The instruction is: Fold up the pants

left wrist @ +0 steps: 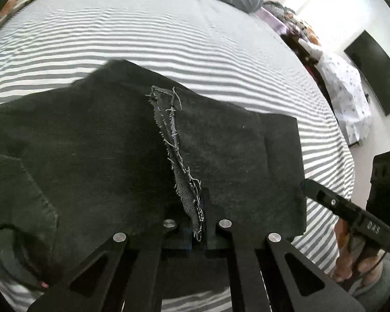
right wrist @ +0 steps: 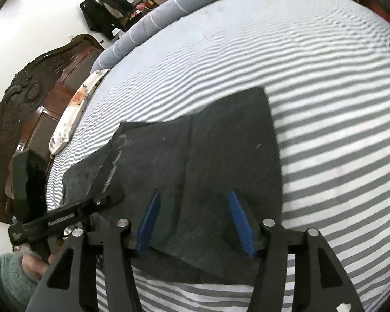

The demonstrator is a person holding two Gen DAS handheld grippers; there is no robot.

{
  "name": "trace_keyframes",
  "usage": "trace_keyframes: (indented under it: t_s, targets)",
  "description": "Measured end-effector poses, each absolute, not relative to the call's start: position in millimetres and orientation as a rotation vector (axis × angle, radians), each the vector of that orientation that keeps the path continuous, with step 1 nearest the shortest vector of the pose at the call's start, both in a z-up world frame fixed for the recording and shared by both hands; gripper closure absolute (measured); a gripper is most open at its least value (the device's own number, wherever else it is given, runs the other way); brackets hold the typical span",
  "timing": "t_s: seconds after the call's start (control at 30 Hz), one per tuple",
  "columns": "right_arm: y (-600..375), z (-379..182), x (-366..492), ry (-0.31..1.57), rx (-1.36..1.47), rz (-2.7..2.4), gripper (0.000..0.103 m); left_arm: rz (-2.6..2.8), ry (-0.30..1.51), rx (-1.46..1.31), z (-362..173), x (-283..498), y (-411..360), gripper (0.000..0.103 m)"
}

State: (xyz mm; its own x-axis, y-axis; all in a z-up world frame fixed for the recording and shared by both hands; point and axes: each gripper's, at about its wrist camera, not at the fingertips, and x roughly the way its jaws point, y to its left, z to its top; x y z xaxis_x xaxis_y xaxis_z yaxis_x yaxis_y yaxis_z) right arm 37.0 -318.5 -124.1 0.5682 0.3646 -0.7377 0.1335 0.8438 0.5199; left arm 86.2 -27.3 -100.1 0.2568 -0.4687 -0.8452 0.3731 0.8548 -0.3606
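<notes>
Dark pants [left wrist: 96,161] lie on the grey-and-white striped bed sheet [left wrist: 169,39], partly folded over. My left gripper [left wrist: 198,218] is shut on a frayed seam edge of the pants [left wrist: 179,161], which runs up from between the fingers. In the right wrist view the pants [right wrist: 221,156] lie under my right gripper [right wrist: 195,202], whose blue-padded fingers [right wrist: 149,221] stand wide apart over the cloth, holding nothing. The right gripper also shows at the pants' right edge in the left wrist view [left wrist: 306,184].
A rolled grey blanket [right wrist: 169,13] lies along the far side of the bed. A floral pillow [right wrist: 72,109] sits by the dark wooden headboard [right wrist: 26,98]. A dark TV [left wrist: 374,70] hangs on the wall, and clothes [left wrist: 345,96] hang beside the bed.
</notes>
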Motion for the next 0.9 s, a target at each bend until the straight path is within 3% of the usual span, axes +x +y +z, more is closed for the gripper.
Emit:
trace_keyframes:
  t_s: [0.4,0.63,0.9]
  targets:
    - [-292,-113,83,0.966,0.379,0.088,0.048,-0.462,1.169,-0.072,-108,77,-1,0.099]
    - [-287,-143,124,1.066,0.277,0.003,0.05,-0.433,1.204,-0.02,-122,78,-10,0.098]
    - [-272,-138,90,1.105,0.225,0.028,0.049,-0.428,1.218,-0.019,-126,83,-16,0.097]
